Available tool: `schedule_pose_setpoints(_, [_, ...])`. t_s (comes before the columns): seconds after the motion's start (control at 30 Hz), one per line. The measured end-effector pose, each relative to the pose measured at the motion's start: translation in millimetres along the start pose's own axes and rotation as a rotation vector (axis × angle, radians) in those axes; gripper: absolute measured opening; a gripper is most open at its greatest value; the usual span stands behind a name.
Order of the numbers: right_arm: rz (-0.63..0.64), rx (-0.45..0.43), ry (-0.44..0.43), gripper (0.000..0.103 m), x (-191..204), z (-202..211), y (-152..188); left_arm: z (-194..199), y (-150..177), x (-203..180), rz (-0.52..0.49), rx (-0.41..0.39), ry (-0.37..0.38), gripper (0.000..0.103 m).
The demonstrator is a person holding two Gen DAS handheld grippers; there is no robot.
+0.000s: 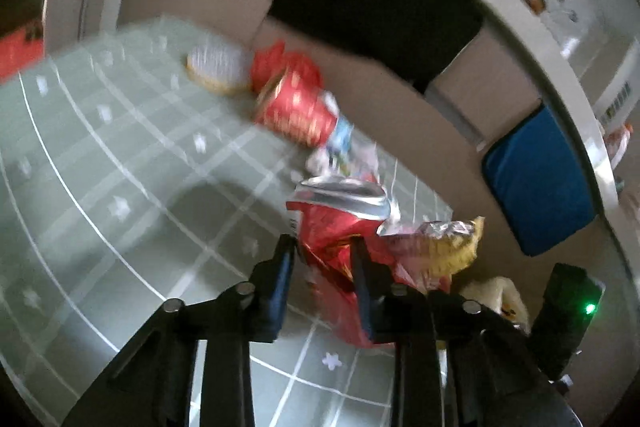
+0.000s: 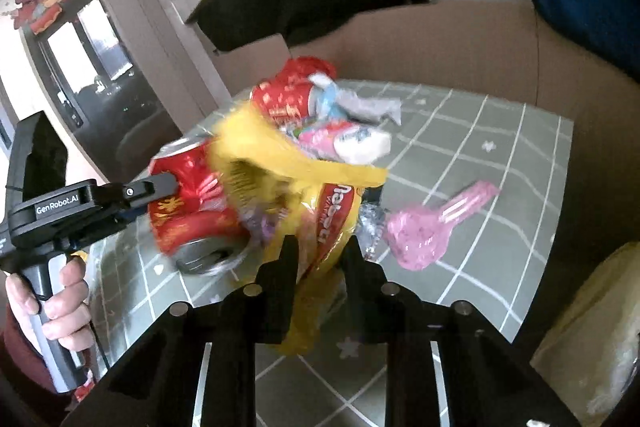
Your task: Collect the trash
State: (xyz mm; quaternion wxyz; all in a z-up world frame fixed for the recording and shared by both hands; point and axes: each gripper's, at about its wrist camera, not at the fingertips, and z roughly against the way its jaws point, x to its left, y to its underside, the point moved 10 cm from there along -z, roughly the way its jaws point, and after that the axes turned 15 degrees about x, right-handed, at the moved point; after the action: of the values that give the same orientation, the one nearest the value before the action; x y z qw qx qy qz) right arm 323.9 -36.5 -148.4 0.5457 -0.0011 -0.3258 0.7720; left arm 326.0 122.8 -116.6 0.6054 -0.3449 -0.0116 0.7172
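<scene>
A crumpled red foil bag with a silver inside hangs above the table, and my left gripper is shut on it. The right wrist view shows that left gripper, held by a hand, pinching the same red bag. My right gripper is shut on a yellow snack bag with a red label, lifted beside the red one. That yellow bag also appears right of the red bag in the left wrist view. More trash lies behind: a red can, a pink-and-white wrapper and a pink wrapper.
The table wears a grey-green checked cloth. An open cardboard box stands against its far edge. A round white item lies near the red can. A blue object sits beyond the box.
</scene>
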Motion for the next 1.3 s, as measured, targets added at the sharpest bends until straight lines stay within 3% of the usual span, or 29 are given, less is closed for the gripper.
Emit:
schedule_pose_setpoints(0.1, [0.035, -0.024, 0.011, 0.017, 7.6, 9.5, -7.4, 16.2, -4.9, -4.1, -0.040, -0.061, -0.051, 0.028])
schedule_pose_setpoints(0.3, [0.076, -0.061, 0.022, 0.013, 20.6, 27.8, -11.6, 32.1, -3.1, -3.7, -0.055, -0.084, -0.059, 0.028])
schedule_pose_setpoints(0.57, [0.111, -0.034, 0.046, 0.013, 23.4, 33.1, -2.3, 50.2, 0.7, -6.9, -0.082, -0.138, -0.086, 0.028])
schedule_pose_setpoints(0.6, [0.108, -0.041, 0.055, 0.022, 21.4, 33.4, -0.1, 50.7, 1.5, -5.6, -0.082, -0.138, -0.088, 0.028])
schedule_pose_setpoints(0.63, [0.103, -0.043, 0.073, 0.046, 17.5, 32.5, 0.8, 50.3, 2.9, -4.2, -0.080, -0.136, -0.089, 0.028])
schedule_pose_setpoints(0.7, [0.083, -0.038, 0.088, 0.071, 7.2, 28.6, 5.3, 49.2, 5.5, -0.8, -0.074, -0.131, -0.091, 0.028])
schedule_pose_setpoints(0.87, [-0.013, 0.046, 0.034, 0.071, -19.6, -1.8, 11.7, 37.7, 10.3, 12.3, -0.056, -0.103, -0.107, 0.028])
schedule_pose_setpoints(1.03, [-0.008, 0.113, 0.012, 0.071, -16.2, -36.7, 4.0, 28.3, 13.0, 21.8, -0.044, -0.080, -0.113, 0.028])
schedule_pose_setpoints(1.17, [0.039, 0.124, 0.072, 0.072, -8.9, -48.5, -4.0, 24.8, 14.1, 28.2, -0.038, -0.069, -0.119, 0.028])
schedule_pose_setpoints(1.23, [0.054, 0.138, 0.075, 0.079, -6.7, -51.9, -4.7, 24.1, 13.6, 30.3, -0.032, -0.068, -0.112, 0.028])
schedule_pose_setpoints(1.3, [0.073, 0.159, 0.093, 0.079, -4.6, -54.6, -4.3, 23.7, 13.2, 30.5, -0.035, -0.070, -0.106, 0.028])
